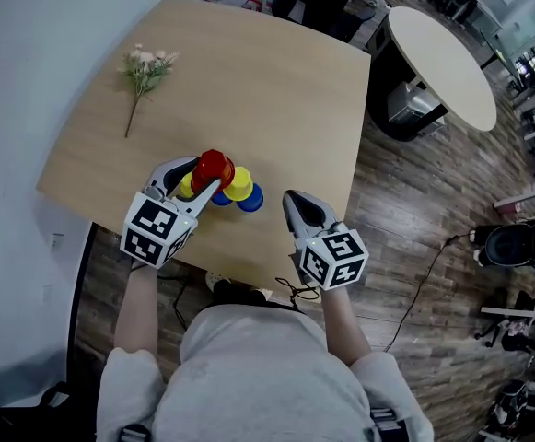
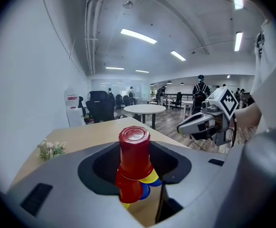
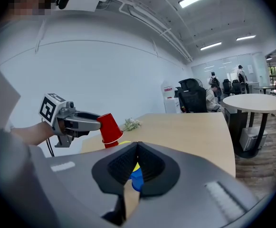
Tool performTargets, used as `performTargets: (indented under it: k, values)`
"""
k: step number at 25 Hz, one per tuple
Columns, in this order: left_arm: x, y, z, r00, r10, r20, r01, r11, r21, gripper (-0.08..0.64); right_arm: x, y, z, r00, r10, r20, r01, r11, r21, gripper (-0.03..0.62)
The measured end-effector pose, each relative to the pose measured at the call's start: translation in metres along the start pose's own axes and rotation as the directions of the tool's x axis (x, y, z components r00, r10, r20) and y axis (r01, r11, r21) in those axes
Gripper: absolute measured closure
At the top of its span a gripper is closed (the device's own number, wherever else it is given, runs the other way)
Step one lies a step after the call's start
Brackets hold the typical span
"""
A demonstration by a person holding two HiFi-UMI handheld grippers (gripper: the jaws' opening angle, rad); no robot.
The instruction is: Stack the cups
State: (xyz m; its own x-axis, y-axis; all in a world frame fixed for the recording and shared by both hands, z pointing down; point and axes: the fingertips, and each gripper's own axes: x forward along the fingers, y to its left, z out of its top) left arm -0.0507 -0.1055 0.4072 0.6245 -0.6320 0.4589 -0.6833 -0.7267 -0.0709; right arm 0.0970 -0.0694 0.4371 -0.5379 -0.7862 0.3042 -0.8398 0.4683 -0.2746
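My left gripper (image 1: 206, 174) is shut on a red cup (image 1: 214, 167), held upside down above the table; a second red rim shows just under it (image 2: 128, 186). In the left gripper view the red cup (image 2: 134, 148) stands between the jaws. Below it, yellow cups (image 1: 239, 185) and blue cups (image 1: 250, 200) sit in a cluster near the table's front edge. My right gripper (image 1: 291, 201) hovers to the right of the cluster, shut and empty. In the right gripper view its closed jaws (image 3: 138, 151) point at a blue cup (image 3: 137, 179), with the red cup (image 3: 110, 128) up on the left.
A sprig of pale flowers (image 1: 145, 70) lies at the far left of the wooden table (image 1: 276, 99). A round white table (image 1: 442, 58) stands beyond on the right, and a cable (image 1: 424, 279) runs over the wood floor.
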Motion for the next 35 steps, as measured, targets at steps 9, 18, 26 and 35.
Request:
performTargets:
  k: [9,18,26,35]
  values:
    - [0.013,-0.004,-0.009,0.999,-0.003,-0.043,0.003,1.000,0.009,0.362,-0.016,-0.007,-0.005,0.999,-0.032,0.001,0.032,0.999,0.004,0.581]
    - [0.019,-0.004,-0.011,0.998,-0.009,-0.055,0.009,1.000,0.013,0.360,-0.022,-0.013,-0.006,0.998,-0.066,-0.004,0.066,0.998,0.012,0.581]
    - [0.019,-0.004,-0.010,0.999,-0.024,-0.040,0.025,1.000,0.011,0.354,-0.022,-0.011,-0.006,0.998,-0.067,-0.006,0.067,0.998,0.015,0.580]
    - [0.000,-0.003,0.003,0.999,-0.011,0.032,0.010,1.000,0.009,0.330,-0.021,-0.008,0.003,0.998,-0.062,0.018,0.062,0.998,0.009,0.580]
